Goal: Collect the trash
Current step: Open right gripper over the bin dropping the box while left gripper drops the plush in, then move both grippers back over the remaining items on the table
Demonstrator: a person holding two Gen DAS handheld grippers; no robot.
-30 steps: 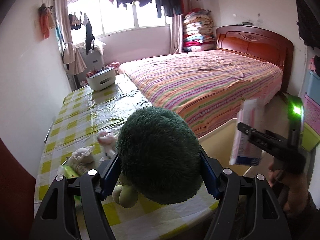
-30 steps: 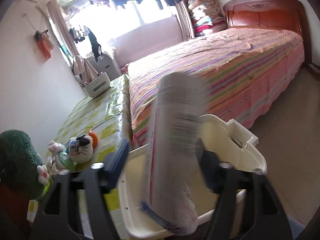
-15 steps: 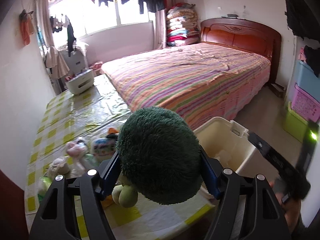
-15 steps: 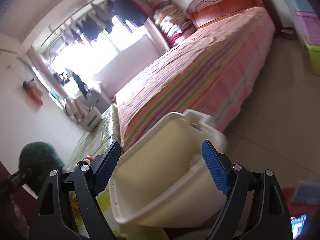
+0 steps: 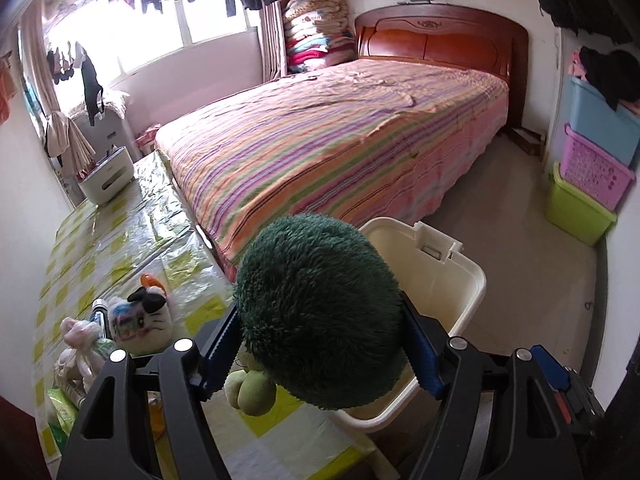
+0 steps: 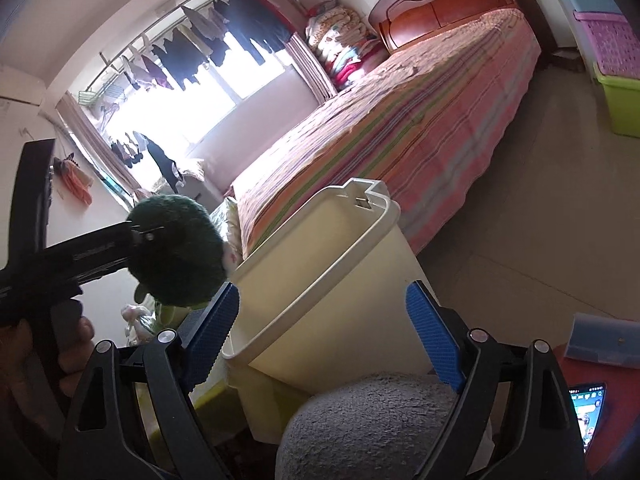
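Observation:
My left gripper [image 5: 320, 352] is shut on a dark green plush broccoli toy [image 5: 320, 320], held over the table edge beside a cream plastic bin [image 5: 452, 276]. The toy [image 6: 176, 252] and the left gripper show at the left of the right wrist view. My right gripper [image 6: 322, 336] is open and empty, tilted, close above the bin [image 6: 320, 264] at its near side. The bin's inside is mostly hidden.
A table with a yellow checked cloth [image 5: 120, 248] holds a small cat plush [image 5: 140, 316], other small toys [image 5: 76, 344] and a white box [image 5: 106, 178]. A striped bed [image 5: 340, 140] lies behind the bin. Stacked crates [image 5: 592, 176] stand at the right wall. A phone [image 6: 586, 412] lies lower right.
My right gripper let go of the rolled paper package over the bin and is now open and empty. My left gripper carried the green toy rightward towards the bin.

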